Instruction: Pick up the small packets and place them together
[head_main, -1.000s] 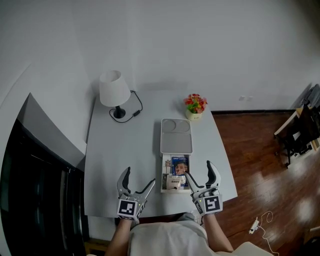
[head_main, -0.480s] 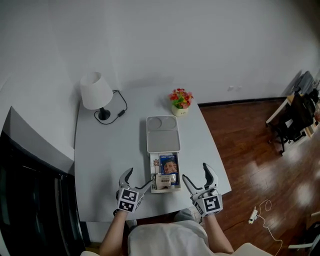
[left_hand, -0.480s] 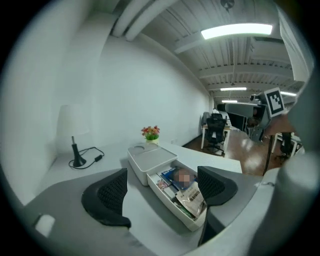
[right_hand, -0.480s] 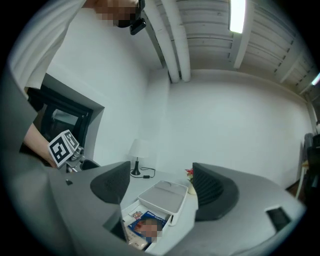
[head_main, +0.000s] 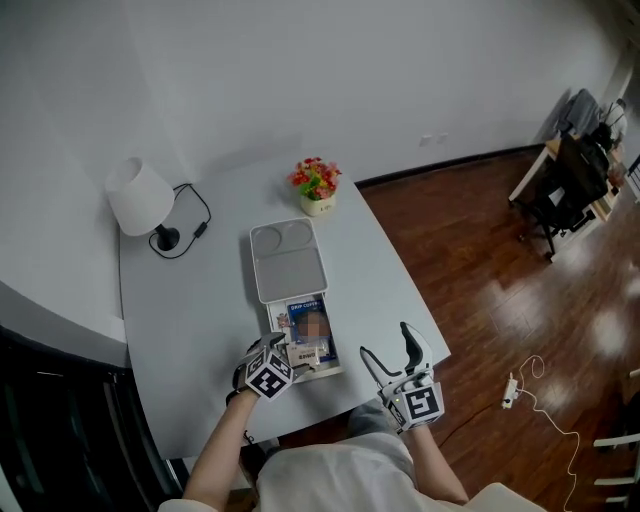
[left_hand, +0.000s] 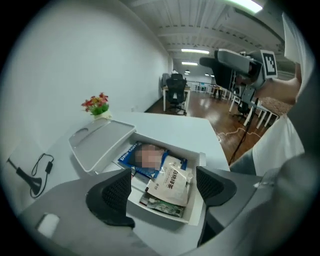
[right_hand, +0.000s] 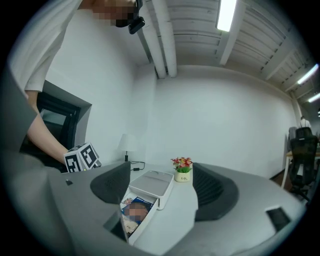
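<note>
An open white box (head_main: 274, 322) lies on the grey table, its lid (head_main: 287, 262) slid toward the far side. Inside lie a blue packet (left_hand: 131, 152), a white packet (left_hand: 172, 183) with dark print, and a greenish packet (left_hand: 159, 204) under it. My left gripper (head_main: 283, 356) hovers over the box's near end. Its jaws are closing, with the white packet between and below the fingers (left_hand: 116, 196), not touched. My right gripper (head_main: 388, 342) stands open near the table's front right edge with nothing in it. It looks toward the box (right_hand: 141, 209).
A white lamp (head_main: 139, 194) with a black cord stands at the far left corner. A small pot of flowers (head_main: 316, 184) sits beyond the lid. The table's right edge (head_main: 424, 318) drops to a wooden floor; chairs stand further off.
My left gripper has moved right from the bare table onto the near end of the box. The right gripper has barely shifted. The head view has swung, so the table now looks slanted.
</note>
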